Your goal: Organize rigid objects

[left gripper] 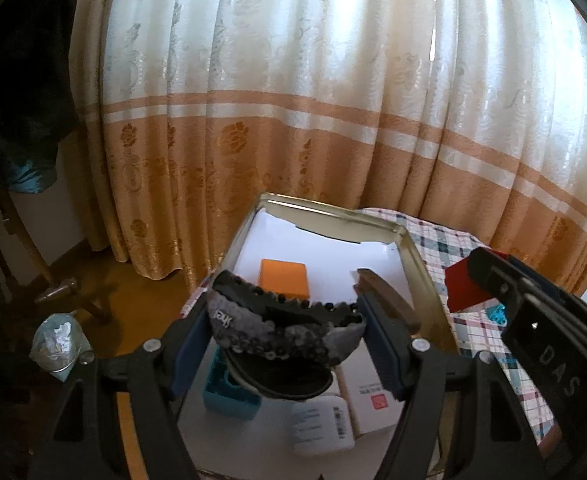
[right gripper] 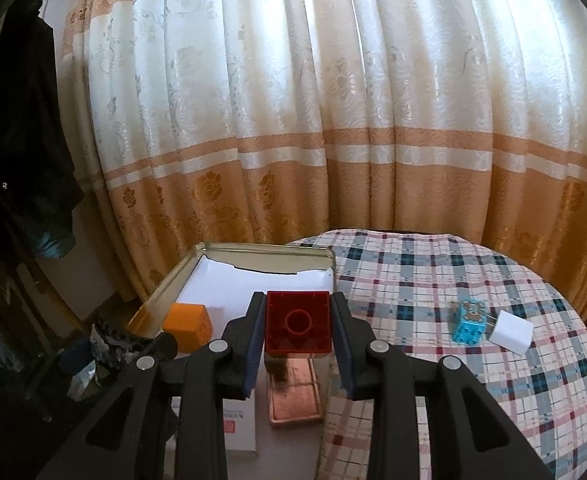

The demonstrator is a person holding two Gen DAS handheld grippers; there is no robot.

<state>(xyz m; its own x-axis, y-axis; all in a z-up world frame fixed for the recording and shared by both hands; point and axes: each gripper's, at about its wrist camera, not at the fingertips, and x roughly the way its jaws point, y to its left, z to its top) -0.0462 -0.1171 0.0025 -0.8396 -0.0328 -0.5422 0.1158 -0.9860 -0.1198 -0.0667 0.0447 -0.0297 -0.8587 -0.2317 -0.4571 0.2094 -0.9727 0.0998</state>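
Observation:
My left gripper (left gripper: 283, 334) is shut on a black and grey bumpy roll (left gripper: 285, 332) and holds it over the near part of the open metal tin (left gripper: 415, 252). The tin is lined with white paper and has an orange block (left gripper: 283, 278) in it. My right gripper (right gripper: 298, 330) is shut on a red building brick (right gripper: 298, 327), hollow side towards the camera, at the tin's right edge (right gripper: 331, 264). The red brick also shows in the left wrist view (left gripper: 463, 288). A blue bear brick (right gripper: 468, 322) and a white charger plug (right gripper: 511, 333) lie on the checked tablecloth (right gripper: 433, 280).
In the tin's near part lie a teal tray (left gripper: 229, 394), a white plug (left gripper: 323, 426), a white box (left gripper: 373, 392) and a copper plate (right gripper: 293, 394). A cream and orange curtain (right gripper: 333, 120) hangs behind. A dark garment (right gripper: 25, 140) hangs at left.

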